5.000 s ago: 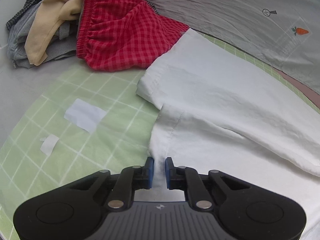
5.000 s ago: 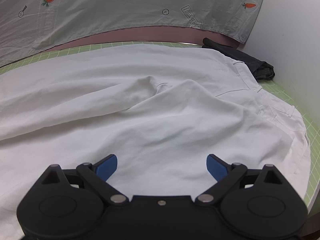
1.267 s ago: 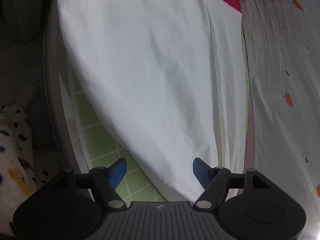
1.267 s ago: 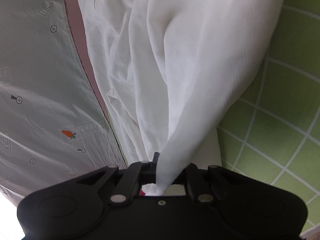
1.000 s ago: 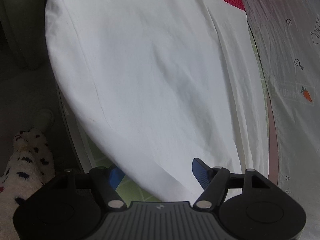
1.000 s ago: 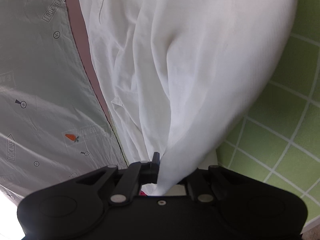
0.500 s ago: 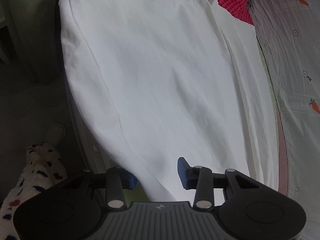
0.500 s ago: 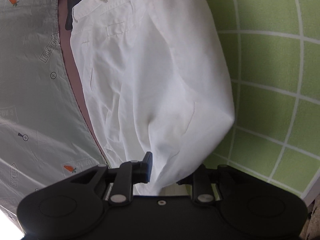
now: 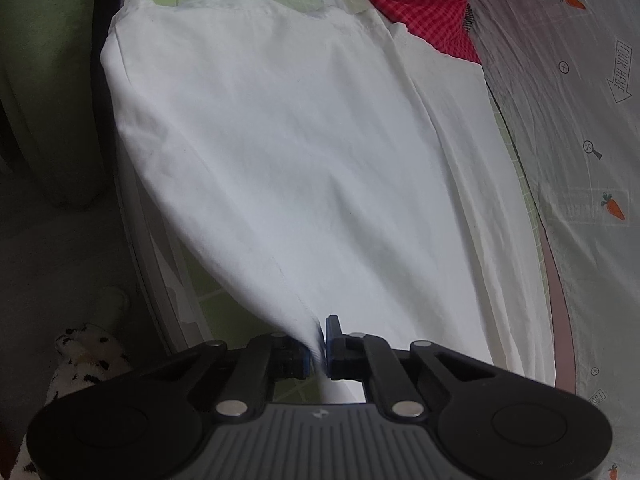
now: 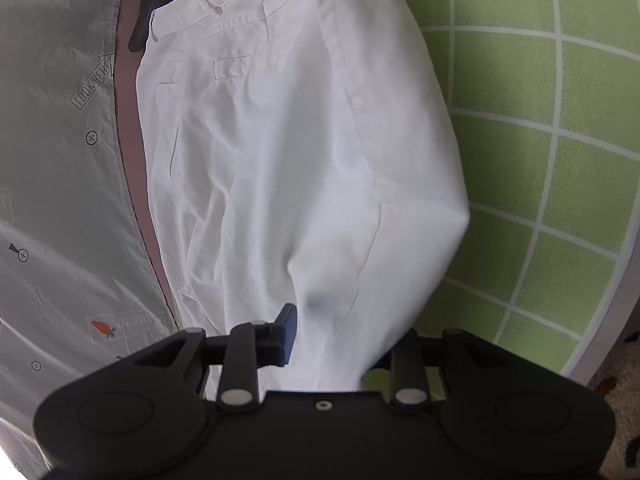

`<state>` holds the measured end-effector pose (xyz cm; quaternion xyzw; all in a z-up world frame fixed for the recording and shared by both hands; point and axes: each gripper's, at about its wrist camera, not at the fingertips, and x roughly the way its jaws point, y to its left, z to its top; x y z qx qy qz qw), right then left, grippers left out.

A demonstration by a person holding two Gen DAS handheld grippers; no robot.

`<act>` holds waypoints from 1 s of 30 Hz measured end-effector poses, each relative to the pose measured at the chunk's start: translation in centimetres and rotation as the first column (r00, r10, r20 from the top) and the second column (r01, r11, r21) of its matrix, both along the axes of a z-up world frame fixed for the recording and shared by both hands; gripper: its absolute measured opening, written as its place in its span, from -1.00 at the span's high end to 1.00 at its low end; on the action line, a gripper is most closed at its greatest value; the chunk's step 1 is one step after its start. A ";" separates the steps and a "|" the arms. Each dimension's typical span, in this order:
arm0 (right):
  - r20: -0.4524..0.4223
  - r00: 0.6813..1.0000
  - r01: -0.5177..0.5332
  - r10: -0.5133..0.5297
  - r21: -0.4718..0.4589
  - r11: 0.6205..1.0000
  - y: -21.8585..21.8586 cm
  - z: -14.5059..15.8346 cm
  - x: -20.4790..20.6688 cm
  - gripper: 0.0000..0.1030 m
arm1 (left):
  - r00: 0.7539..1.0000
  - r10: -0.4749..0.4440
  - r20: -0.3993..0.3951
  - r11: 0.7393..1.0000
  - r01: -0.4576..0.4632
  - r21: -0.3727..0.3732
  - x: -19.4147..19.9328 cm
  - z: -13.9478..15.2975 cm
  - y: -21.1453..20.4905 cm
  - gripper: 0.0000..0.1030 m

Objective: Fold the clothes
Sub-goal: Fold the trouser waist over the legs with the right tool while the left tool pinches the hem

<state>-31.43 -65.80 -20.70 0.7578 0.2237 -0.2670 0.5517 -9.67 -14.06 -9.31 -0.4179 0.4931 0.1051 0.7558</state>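
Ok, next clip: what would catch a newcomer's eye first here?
The big white garment fills both views, spread over the green grid mat and pinched at its near edge by the left gripper. Next, the red checked cloth at the far end, and the grey carrot-print fabric alongside the white garment.
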 end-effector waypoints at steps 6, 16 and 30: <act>-0.057 0.998 0.005 -0.007 -0.033 0.999 0.0 0.9 -1.4 0.15 | 0.999 0.034 -0.024 0.999 -0.033 0.037 -0.2 0.1 1.6 0.65; -0.136 0.990 0.024 -0.043 -0.138 0.990 -2.2 1.3 -2.2 -0.08 | 0.996 0.086 0.025 0.996 -0.086 0.014 -0.1 -0.1 3.8 0.65; -0.244 0.958 -0.245 0.153 -0.413 0.877 -1.5 4.2 -4.6 0.92 | 0.996 -0.017 0.088 0.983 0.001 0.183 -1.3 3.0 2.6 0.95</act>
